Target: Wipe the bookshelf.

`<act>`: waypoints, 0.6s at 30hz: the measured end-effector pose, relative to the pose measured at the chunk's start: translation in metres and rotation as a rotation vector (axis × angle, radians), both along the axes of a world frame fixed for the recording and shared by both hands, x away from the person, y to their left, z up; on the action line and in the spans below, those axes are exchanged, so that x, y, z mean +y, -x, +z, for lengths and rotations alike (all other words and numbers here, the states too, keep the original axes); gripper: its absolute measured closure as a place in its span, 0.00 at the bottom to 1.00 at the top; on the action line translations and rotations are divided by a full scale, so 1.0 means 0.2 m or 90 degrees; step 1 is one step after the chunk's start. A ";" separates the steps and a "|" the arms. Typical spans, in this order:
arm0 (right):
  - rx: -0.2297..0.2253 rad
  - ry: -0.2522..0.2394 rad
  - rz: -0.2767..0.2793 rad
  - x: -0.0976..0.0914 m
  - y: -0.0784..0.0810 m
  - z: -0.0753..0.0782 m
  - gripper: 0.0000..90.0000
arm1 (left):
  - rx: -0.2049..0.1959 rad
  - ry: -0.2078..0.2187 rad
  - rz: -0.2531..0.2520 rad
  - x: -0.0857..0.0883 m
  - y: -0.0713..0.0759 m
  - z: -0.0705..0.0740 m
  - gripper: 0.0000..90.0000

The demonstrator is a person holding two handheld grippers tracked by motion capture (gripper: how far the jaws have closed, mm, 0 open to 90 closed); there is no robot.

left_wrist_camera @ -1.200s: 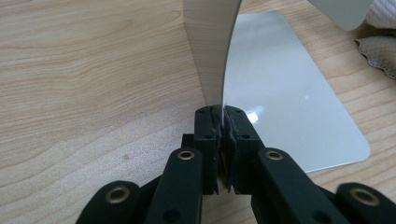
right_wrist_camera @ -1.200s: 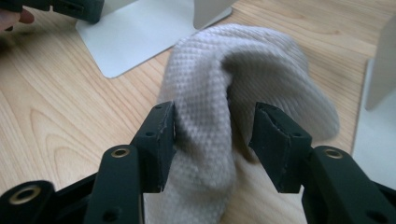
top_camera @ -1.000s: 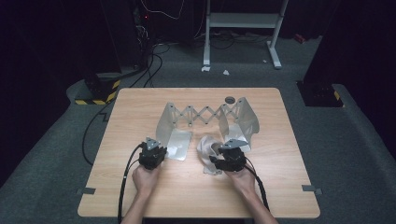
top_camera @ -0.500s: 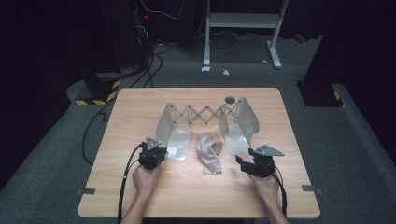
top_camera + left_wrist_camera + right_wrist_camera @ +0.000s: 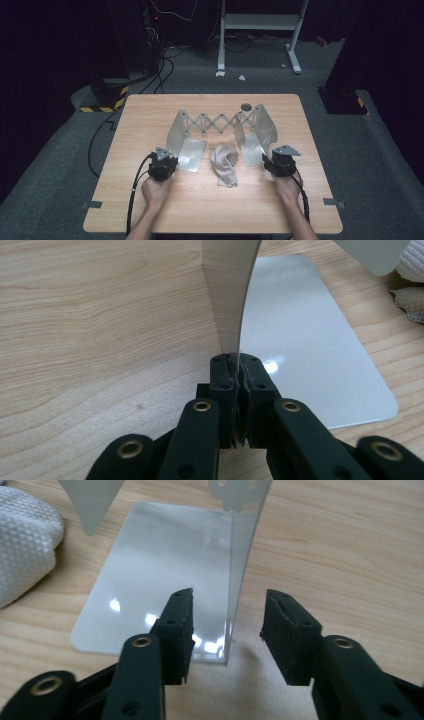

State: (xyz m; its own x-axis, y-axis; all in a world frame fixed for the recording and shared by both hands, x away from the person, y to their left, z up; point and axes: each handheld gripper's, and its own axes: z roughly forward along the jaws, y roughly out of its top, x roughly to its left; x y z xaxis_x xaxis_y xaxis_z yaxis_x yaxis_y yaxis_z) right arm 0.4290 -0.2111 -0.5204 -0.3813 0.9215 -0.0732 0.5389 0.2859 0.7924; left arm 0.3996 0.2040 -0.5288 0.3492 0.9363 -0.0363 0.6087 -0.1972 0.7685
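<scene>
Left tool [image 5: 239,371] | clamped on left upright of clear plastic folding rack [image 5: 222,122] mid-desk | right tool [image 5: 227,617] | gone from white cloth [image 5: 225,165], now astride right upright, closing, not gripping

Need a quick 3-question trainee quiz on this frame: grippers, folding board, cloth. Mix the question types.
1. True or false: the left gripper is shut on the upright left panel of the translucent grey plastic folding board.
2. The right gripper is: A) open, with the board's upright right panel between its jaws; B) clamped on the cloth; C) lifted off the table.
3. What lies between the board's two flat base plates?

Key: 1 true. 2 A. 3 the crumpled white knitted cloth.
</scene>
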 end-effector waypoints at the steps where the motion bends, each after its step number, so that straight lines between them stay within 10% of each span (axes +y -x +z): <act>1: 0.001 0.001 -0.001 0.01 -0.01 0.00 0.65 | 0.003 0.001 0.002 0.01 0.00 0.00 0.95; 18: 0.030 0.006 0.011 0.14 -0.02 -0.02 0.66 | 0.018 0.024 0.027 0.06 -0.06 0.01 0.98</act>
